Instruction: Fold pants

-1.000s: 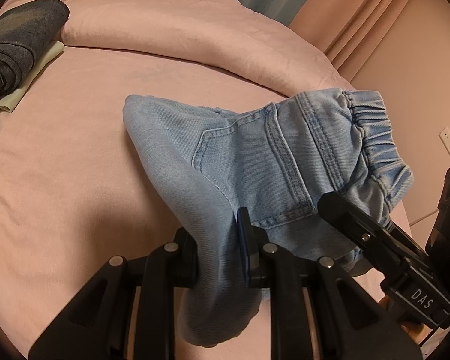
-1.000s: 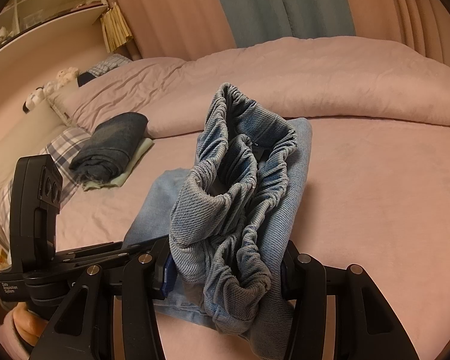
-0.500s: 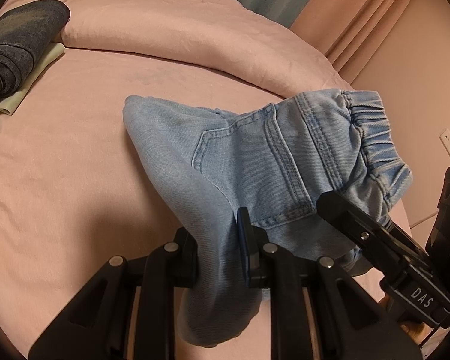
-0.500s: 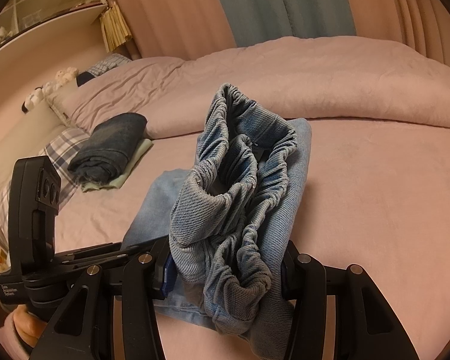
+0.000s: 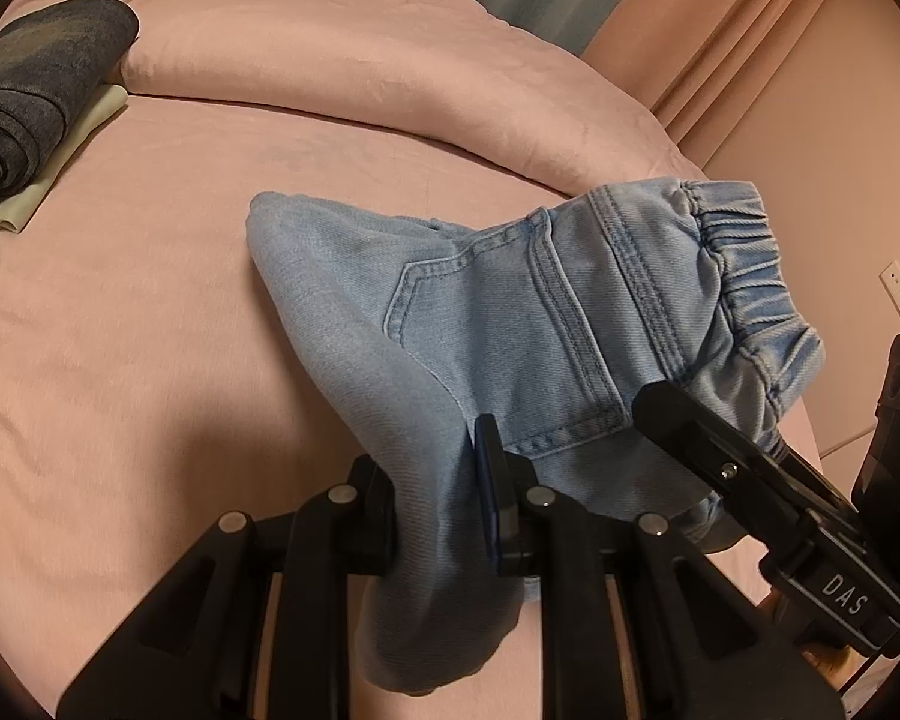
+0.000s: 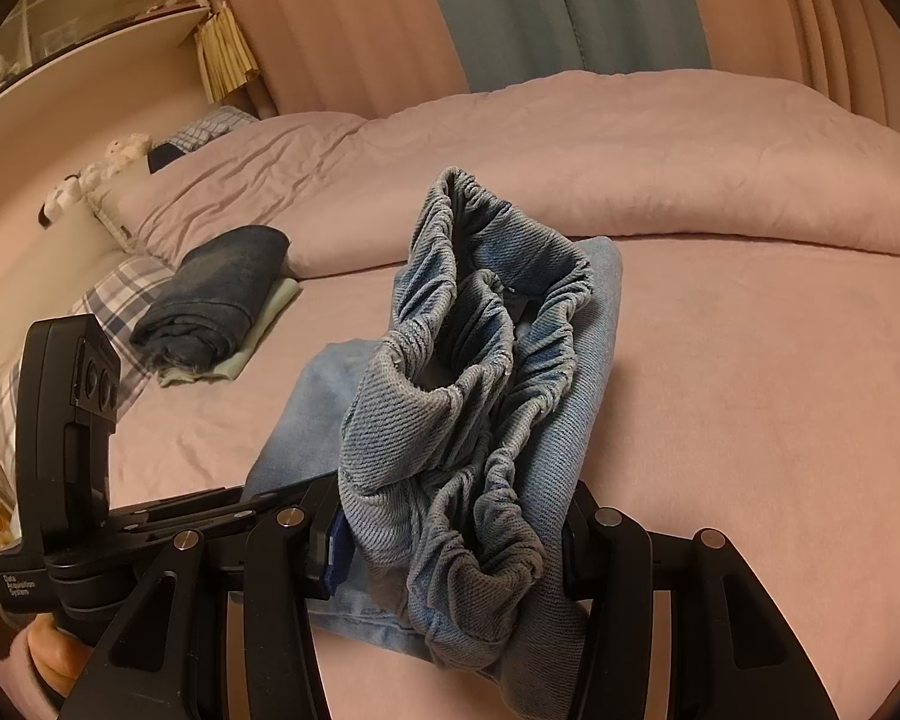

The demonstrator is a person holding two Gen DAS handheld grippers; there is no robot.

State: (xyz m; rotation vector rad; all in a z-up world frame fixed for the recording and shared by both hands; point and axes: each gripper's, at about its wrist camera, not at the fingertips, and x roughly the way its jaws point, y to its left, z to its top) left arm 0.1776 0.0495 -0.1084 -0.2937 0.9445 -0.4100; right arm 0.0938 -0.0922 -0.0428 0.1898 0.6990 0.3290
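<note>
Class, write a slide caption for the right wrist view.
Right gripper clamps the light-blue jeans by their bunched waistband above a pink bed.

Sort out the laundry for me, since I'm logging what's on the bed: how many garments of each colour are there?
Light blue: 1, the jeans held by the left gripper and the right gripper.
Dark blue: 1, the folded jeans.
Pale green: 1, the folded cloth under the dark pair.
Total: 3

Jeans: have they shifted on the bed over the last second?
No. In the left wrist view the jeans keep the same spot against the folded dark garment and quilt edge.
</note>
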